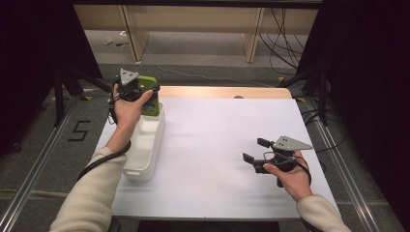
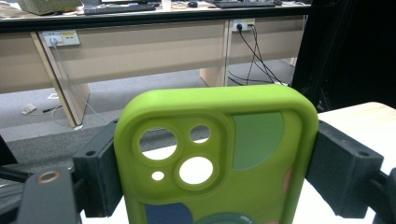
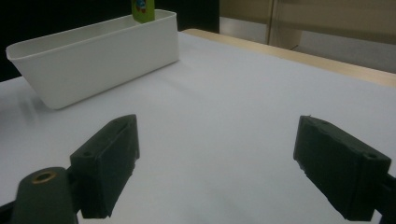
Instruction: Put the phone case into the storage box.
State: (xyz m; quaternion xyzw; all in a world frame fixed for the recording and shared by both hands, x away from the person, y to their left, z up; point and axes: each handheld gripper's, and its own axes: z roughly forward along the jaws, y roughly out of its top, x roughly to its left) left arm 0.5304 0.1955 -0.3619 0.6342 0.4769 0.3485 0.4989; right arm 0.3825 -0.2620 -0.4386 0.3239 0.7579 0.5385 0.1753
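Green phone case [image 2: 219,163] clamped in left tongs [image 1: 145,94] above white bin [image 1: 145,145]; right tongs [image 1: 256,152] held wide, empty, well right of bin.

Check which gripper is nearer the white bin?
Left. The left gripper holds a green phone case over the far end of the white bin. The right gripper is open, well off to the bin's right over the table.
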